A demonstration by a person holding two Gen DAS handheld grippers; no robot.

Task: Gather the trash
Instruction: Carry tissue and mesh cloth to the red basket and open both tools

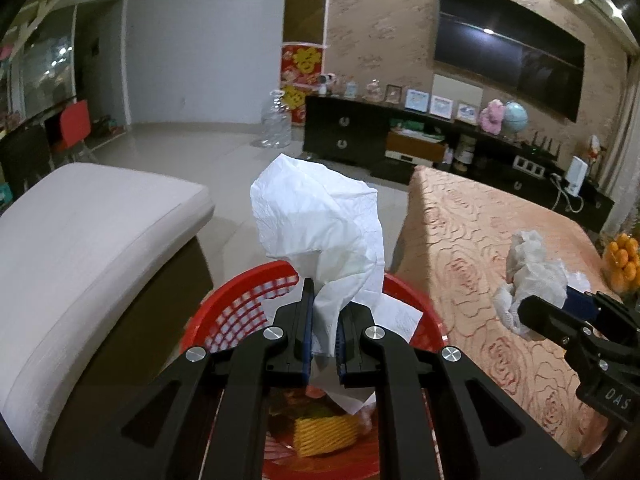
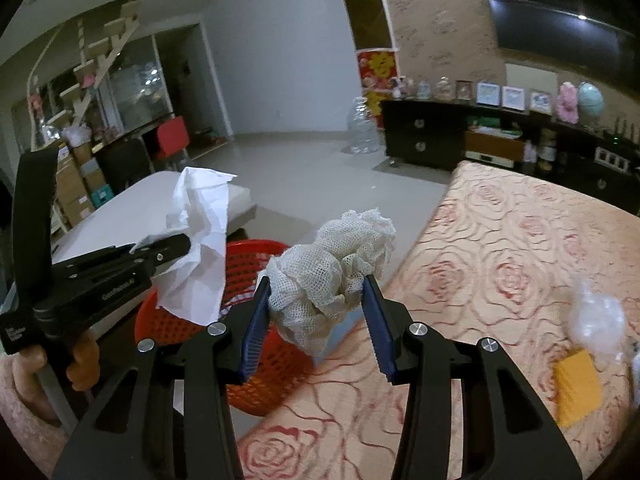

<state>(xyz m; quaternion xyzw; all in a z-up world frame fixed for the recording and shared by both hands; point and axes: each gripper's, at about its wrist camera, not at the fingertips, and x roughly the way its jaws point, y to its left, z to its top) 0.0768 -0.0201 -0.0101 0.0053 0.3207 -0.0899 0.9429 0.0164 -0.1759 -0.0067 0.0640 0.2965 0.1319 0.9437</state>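
Left gripper point(image 1: 325, 344) clamped on a tissue point(image 1: 320, 220), held right above the red basket point(image 1: 240, 312). Basket sits off the table's point(image 1: 500, 240) left edge and holds a yellow ribbed piece point(image 1: 324, 434) plus scraps. Right gripper point(image 2: 320, 308) pinches a mesh wad point(image 2: 336, 268), over the table edge just beside the basket.

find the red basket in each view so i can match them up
Left wrist: red basket sits bottom centre, just beyond and under the left tongs, which pinch a white tissue.
Right wrist: the basket is lower left of centre, behind the right tongs.
Shared landmark: the rose-patterned cloth beside it.
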